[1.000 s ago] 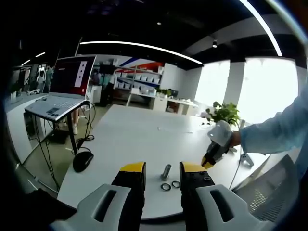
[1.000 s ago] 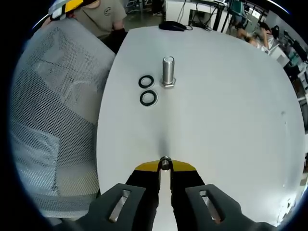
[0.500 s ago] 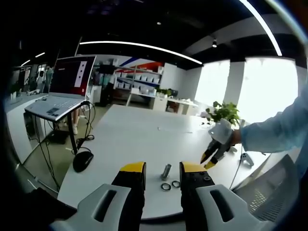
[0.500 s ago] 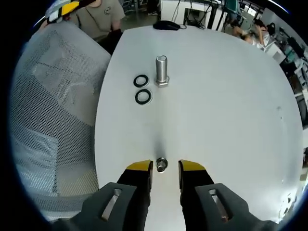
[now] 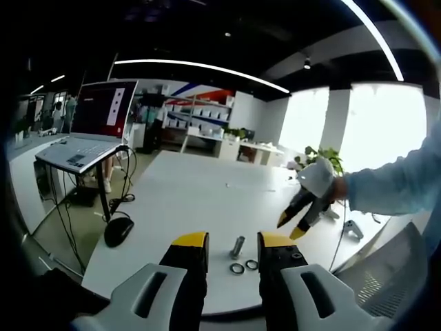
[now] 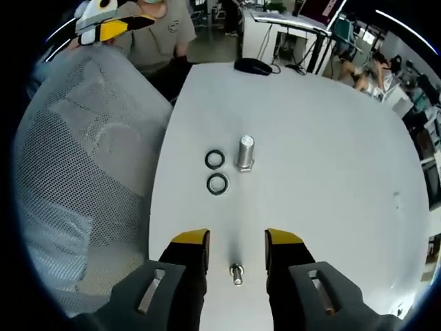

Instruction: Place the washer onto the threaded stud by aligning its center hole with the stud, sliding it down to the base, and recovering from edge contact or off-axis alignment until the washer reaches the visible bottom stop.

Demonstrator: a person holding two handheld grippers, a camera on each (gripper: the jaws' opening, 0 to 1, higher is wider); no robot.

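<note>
Near table [image 6: 331,172] edge: stud [image 6: 244,152], two washers [image 6: 216,172]; both tongs [image 6: 236,243] [image 5: 233,243] spread wide, holding nothing.

Surface [image 5: 200,193]: lying white and wide.
Windows [image 5: 386,127]: glowing bright behind a potted plant [image 5: 322,163].
Laptop [image 5: 89,127]: sitting open on a stand.
Mesh chair [image 6: 83,179]: standing beside the surface.

Your bench [image 6: 331,172] is a white top with rounded corners. On it the threaded stud [image 6: 245,152] stands upright on its hex base. Two dark washers lie flat just beside it: one washer [image 6: 215,159] next to the base, the second washer [image 6: 218,183] close by, apart from the first. A small bolt [image 6: 236,273] rests on the near edge. A black mouse [image 6: 252,66] sits at the far end.
</note>
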